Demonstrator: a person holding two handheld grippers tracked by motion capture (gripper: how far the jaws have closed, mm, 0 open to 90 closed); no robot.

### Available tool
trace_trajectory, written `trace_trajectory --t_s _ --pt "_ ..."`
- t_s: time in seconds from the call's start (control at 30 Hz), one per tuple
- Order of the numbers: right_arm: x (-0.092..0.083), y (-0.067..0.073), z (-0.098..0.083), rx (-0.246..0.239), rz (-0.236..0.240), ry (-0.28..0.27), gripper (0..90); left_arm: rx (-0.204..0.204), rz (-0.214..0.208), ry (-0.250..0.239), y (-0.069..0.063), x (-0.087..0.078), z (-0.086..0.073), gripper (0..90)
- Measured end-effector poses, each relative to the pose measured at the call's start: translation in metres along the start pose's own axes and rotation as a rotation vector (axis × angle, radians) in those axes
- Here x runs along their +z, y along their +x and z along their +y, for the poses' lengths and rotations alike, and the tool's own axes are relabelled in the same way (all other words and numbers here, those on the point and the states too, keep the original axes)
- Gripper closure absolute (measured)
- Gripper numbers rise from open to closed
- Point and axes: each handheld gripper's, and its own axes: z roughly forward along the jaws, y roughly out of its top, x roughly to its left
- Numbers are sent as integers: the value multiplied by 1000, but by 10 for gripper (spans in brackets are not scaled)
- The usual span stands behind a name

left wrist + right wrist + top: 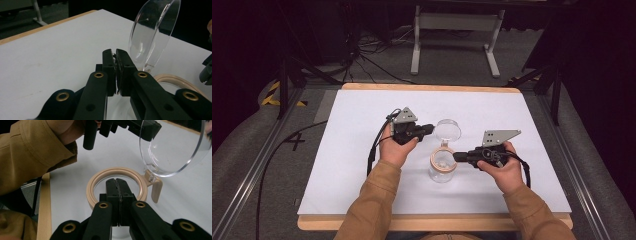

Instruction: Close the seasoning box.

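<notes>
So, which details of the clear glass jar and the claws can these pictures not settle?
- Small pale contents of the clear glass jar with beige rim: too small in the high view; the shut right claw covers the mouth in its own view.
- Whether the left claw touches the round transparent hinged lid: the jaws' own tips hide it.
- Jar's base: cut off below in both claw views.

Pretty dim room overall, the back is basically black. The worktop (362, 120) has a white sheet on top with a light wood edge (432, 87) peeking out along the far and near sides. It sits in a metal rail frame (257, 165) running down both sides. Floor is grey carpet (452, 65), with a mess of black cables (372, 50) trailing across it behind the worktop. There's a white metal stand (457, 30) on two feet further back, and yellow-black hazard tape (274, 92) on the left.
</notes>
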Motion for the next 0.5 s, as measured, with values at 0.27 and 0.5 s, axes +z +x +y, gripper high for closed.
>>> trace_trajectory --t_s 0.27,0.5 --pt "0 -1 0 5 0 -3 900 22 -27 16 -2 -4 2 858" --pt "3 0 3 4 15 -5 900 52 -49 44 -8 -8 2 862"
